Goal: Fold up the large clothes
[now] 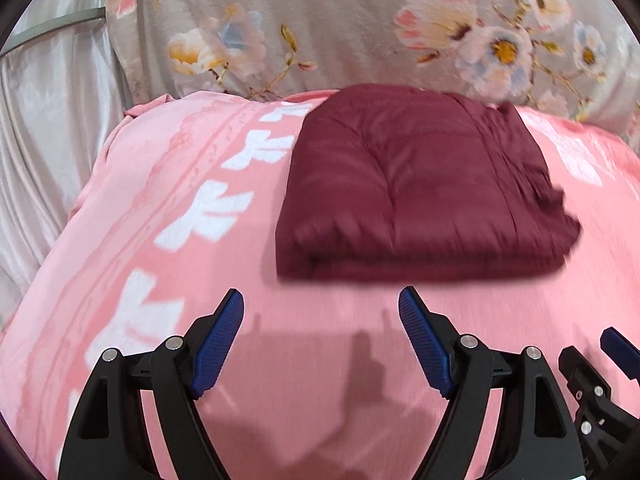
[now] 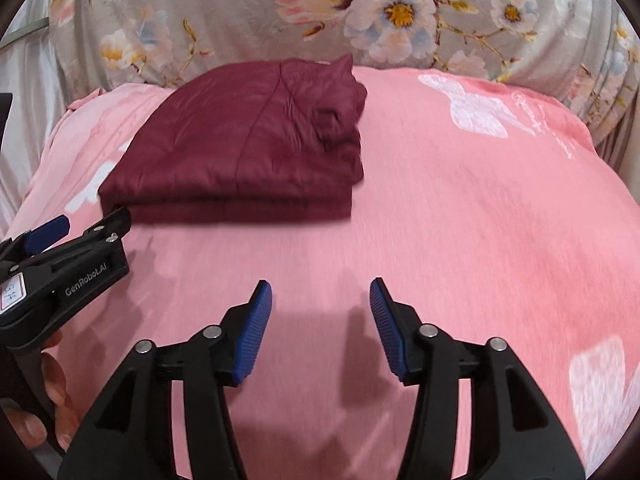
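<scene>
Bedding fills both views: a pink blanket (image 1: 328, 360) with white motifs is spread over the bed and carries everything else. Behind it, along the far edge, lies a grey floral cover (image 1: 360, 28), and at the far left of the left wrist view hangs a pale satin cloth (image 1: 52, 128). The task's thing, a maroon quilted jacket (image 1: 420, 192), lies folded into a thick, roughly rectangular bundle on the blanket, toward its far side; its near edge shows stacked layers and its right edge is bunched and uneven. It sits ahead of the left tongs (image 1: 320, 308) and ahead-left of the right tongs (image 2: 320, 300), apart from both. The left tongs stand wide open over bare blanket, nothing between the blue pads. The right tongs stand about half open, also empty, pads clear of any cloth. The two tools are side by side: the right one's edge shows at the lower right of the left wrist view, the left one's body at the left of the right wrist view. A hand (image 2: 48, 392) grips the left tool's handle, fingers partly visible at the frame edge. Both views are slightly blurred.
</scene>
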A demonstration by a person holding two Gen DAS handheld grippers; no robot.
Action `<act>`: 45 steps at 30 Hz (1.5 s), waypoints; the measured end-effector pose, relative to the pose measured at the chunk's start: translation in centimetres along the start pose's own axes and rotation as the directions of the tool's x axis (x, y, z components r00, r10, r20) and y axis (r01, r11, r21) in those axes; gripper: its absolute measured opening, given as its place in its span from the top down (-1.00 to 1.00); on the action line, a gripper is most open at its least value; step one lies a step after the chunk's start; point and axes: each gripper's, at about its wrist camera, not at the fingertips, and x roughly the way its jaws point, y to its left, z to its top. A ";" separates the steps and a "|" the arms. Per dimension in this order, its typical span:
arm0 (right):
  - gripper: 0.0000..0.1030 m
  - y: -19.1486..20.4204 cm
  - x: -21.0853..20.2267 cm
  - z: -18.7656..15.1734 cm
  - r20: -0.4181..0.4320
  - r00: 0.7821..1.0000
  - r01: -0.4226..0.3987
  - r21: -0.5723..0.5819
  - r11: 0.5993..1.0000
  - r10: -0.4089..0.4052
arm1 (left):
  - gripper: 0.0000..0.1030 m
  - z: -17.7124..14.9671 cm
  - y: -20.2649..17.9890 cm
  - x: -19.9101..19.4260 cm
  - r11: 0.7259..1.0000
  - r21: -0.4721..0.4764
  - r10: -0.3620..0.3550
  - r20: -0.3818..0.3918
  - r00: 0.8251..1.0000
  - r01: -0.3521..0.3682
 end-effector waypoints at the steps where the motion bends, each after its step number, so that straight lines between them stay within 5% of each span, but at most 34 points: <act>1: -0.04 -0.1 -0.5 -0.5 0.000 1.000 -0.002 0.004 1.000 0.002 | -0.51 -0.6 -0.1 -0.4 1.000 0.008 0.001 -0.008 1.000 -0.001; 14: -0.30 1.5 -3.9 -4.7 -0.004 1.000 0.026 -0.059 0.998 -0.026 | -0.52 -5.3 1.3 -4.1 0.999 -0.038 -0.009 -0.051 0.999 0.007; 26: -0.32 1.3 -3.4 -4.7 -0.020 0.997 0.079 -0.048 0.996 -0.080 | -0.52 -5.5 0.3 -3.9 1.000 0.010 0.015 -0.059 0.998 -0.015; 45: -0.39 0.3 -4.1 -4.8 0.014 0.999 0.047 0.007 0.999 -0.047 | -0.59 -5.7 0.4 -4.5 1.000 0.010 0.024 -0.027 0.999 -0.024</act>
